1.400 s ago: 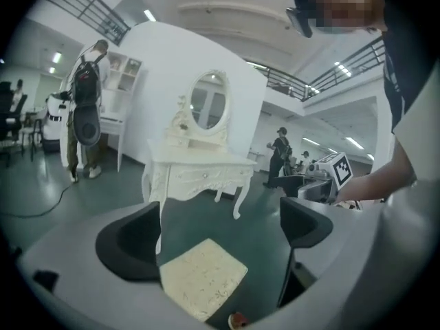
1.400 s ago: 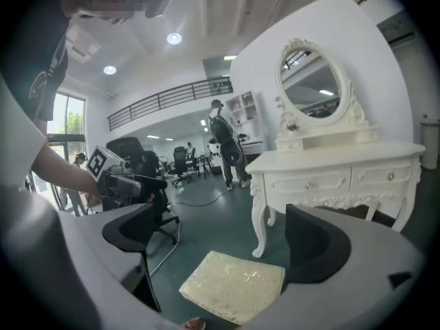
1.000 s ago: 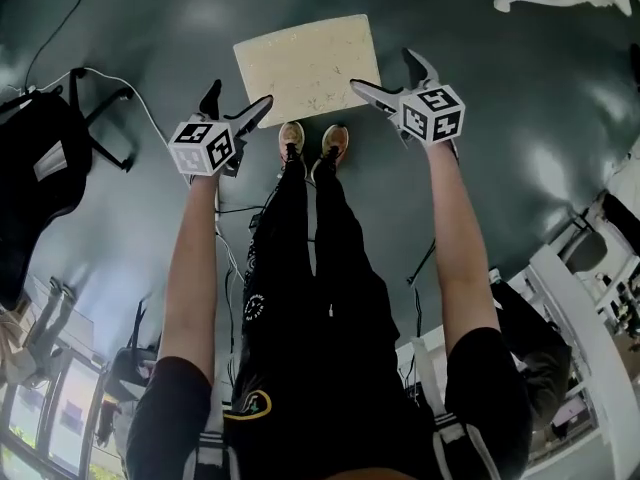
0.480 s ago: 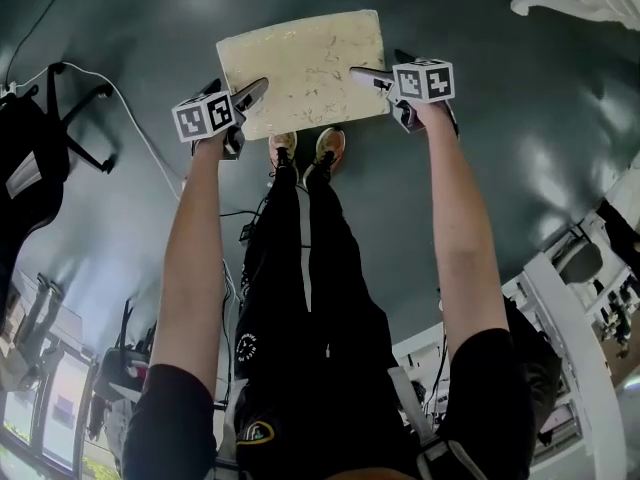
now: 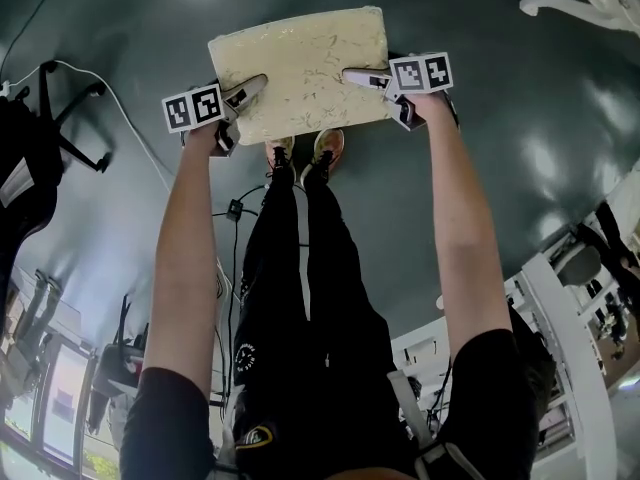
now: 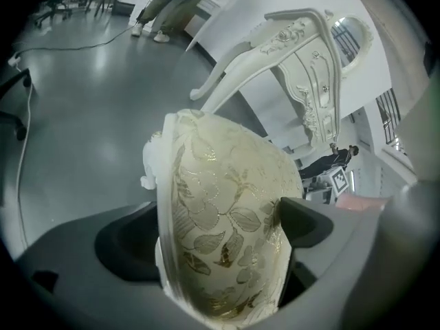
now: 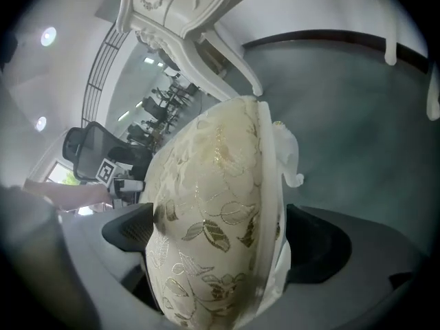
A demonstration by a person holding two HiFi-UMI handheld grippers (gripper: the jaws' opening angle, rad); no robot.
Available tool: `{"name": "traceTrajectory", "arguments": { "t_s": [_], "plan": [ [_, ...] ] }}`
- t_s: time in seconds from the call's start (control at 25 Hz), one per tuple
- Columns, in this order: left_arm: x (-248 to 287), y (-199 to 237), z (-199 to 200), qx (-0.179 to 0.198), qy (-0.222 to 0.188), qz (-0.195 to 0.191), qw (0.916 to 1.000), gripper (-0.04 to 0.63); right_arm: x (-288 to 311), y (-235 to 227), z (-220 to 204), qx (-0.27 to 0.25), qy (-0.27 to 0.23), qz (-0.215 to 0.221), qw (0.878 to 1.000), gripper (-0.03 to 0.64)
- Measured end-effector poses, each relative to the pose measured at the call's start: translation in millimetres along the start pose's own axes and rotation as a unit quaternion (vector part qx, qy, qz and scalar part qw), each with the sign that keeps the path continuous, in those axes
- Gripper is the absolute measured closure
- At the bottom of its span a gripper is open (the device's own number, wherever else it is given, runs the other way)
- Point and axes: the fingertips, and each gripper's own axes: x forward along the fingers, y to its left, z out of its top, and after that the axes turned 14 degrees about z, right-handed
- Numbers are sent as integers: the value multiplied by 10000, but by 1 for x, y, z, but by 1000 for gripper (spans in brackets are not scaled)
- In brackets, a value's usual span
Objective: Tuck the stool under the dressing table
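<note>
Standing on a dark grey floor (image 5: 520,118), the person shows in the head view as black trousers, a pair of light shoes (image 5: 305,148) and two bare forearms stretched forward, one gripper in each hand. Just beyond the toes is the stool (image 5: 300,73) – a rectangular seat padded in cream fabric with a gold leaf pattern, its near edge overlapping the tips of the shoes in that view.

The left gripper (image 5: 240,96) is on the seat's left edge, towards the near corner, and the right gripper (image 5: 358,76) is on the right edge opposite, so the stool lies between the two hands. In the left gripper view the cushion fills the gap between the dark jaws: one jaw presses on the patterned top and the other sits under the seat, clamped on it. The right gripper view shows the same hold mirrored, both jaws tight against the seat. A curled white piece of the stool's frame (image 6: 148,167) sticks out below the padding.

Whether the stool's legs touch the floor cannot be told.

Left of the person a thin cable (image 5: 130,118) trails over the floor near a black office chair (image 5: 30,148). Farther off – past the stool – stands the dressing table (image 6: 302,67), white and carved, with curved legs; in the head view only its edge shows at the far right, well apart from the stool.
</note>
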Motion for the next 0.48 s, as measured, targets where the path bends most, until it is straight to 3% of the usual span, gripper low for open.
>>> {"name": "traceTrajectory", "arguments": {
  "t_s": [0.2, 0.48],
  "plan": [
    [8, -3, -2, 34, 165, -298, 9994, 59, 8, -1, -3, 36, 77, 266, 9996, 17],
    [9, 0, -4, 27, 197, -295, 9994, 37, 6, -3, -4, 43, 50, 294, 9995, 17]
  ]
}}
